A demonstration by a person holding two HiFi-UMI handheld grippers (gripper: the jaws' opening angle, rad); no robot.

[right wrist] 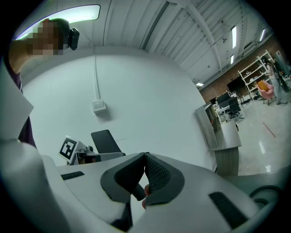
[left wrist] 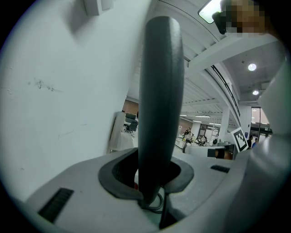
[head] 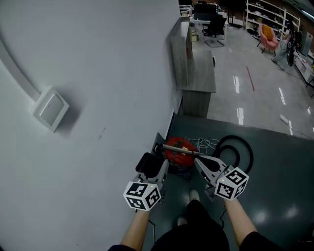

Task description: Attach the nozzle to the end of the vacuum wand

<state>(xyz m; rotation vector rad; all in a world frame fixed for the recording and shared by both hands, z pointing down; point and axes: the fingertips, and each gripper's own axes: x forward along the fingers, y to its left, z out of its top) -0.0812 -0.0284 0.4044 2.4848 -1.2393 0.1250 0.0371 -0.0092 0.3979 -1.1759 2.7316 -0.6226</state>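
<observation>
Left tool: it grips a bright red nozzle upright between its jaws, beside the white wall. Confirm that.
Wrong in one respect: the nozzle held in the left tool is dark grey to black, not bright red. The left gripper view shows it standing upright between the jaws, beside the white wall.

Premises: open-plan office or lab floor. Evidence: black office chairs (head: 214,24) at desks, open shelving (head: 269,11) along the far wall, a long grey counter (head: 200,73), glossy grey floor (head: 255,98), white partition wall (head: 98,73) bearing a junction box (head: 50,109), and strip lights (right wrist: 233,36) on an exposed ceiling.
</observation>
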